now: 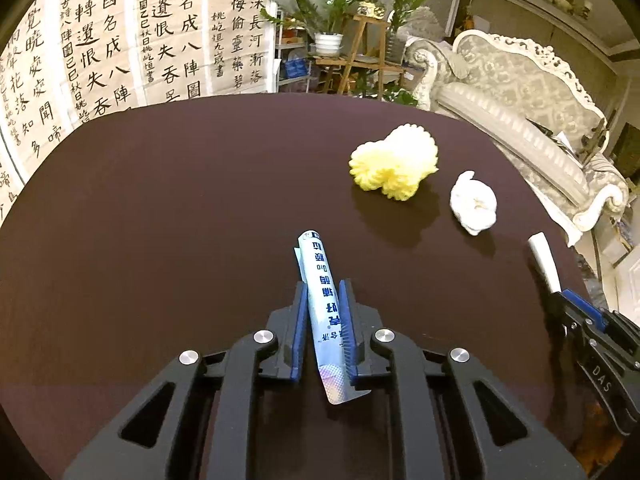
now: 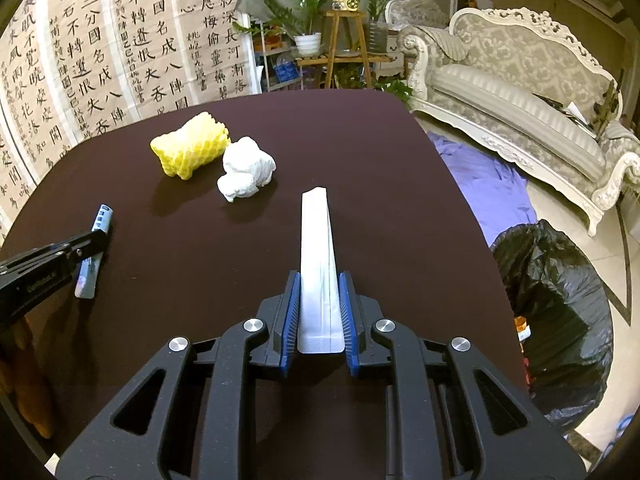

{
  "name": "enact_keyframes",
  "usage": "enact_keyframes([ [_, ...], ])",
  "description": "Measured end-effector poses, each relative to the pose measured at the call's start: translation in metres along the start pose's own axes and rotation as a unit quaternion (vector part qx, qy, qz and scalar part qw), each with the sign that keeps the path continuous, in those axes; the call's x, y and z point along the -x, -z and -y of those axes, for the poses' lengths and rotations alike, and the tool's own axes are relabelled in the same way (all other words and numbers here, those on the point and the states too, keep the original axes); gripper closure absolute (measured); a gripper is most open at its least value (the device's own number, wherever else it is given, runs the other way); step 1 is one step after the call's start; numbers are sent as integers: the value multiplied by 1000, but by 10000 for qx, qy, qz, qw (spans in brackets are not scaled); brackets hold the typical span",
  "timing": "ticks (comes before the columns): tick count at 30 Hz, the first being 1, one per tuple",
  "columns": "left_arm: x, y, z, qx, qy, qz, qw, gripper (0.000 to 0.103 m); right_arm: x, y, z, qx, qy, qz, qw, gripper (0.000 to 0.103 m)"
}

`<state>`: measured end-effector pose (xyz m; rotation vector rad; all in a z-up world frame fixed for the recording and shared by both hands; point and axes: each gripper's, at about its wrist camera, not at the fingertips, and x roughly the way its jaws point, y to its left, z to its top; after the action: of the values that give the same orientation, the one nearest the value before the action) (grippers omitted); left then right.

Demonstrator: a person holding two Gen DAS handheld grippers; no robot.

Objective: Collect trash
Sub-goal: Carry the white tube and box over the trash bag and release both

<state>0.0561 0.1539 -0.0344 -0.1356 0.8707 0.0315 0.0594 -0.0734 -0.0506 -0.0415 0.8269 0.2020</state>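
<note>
My left gripper (image 1: 323,286) is shut on a long light-blue sachet (image 1: 320,280) with printed characters, which lies along the dark table (image 1: 160,220) and sticks out past the fingertips. My right gripper (image 2: 320,278) is shut on a long white wrapper (image 2: 316,248) that points away over the table. A yellow foam net (image 1: 394,164) (image 2: 190,150) and a crumpled white tissue (image 1: 474,202) (image 2: 246,170) lie further out on the table, side by side. The left gripper (image 2: 96,240) with the blue sachet (image 2: 94,252) shows at the left of the right wrist view.
A black trash bag (image 2: 556,312) stands on the floor right of the table. Purple cloth (image 2: 484,184) lies on the floor beyond it. An ornate sofa (image 2: 520,92) stands at the right, calligraphy sheets (image 1: 100,40) hang at the left, and potted plants (image 1: 340,8) stand behind the table.
</note>
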Motion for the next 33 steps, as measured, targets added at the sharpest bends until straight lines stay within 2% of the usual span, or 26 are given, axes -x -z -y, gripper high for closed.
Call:
enact_keyframes([
  [7,21,-4,26,-211,173,314,9991,86,23,8,18,-199,148,231,9994,84],
  [15,31,-6,82,-702,579,562,9943,86,51,17,69,-638,608,495,9949,84],
  [21,29,-7,138,-1142,1024,659,9860,86,63,25,112,-1006,1021,593,9879,84],
  [33,11,-7,232,-1822,1537,731,9684,86,63,45,190,-1615,1574,625,9722,84],
])
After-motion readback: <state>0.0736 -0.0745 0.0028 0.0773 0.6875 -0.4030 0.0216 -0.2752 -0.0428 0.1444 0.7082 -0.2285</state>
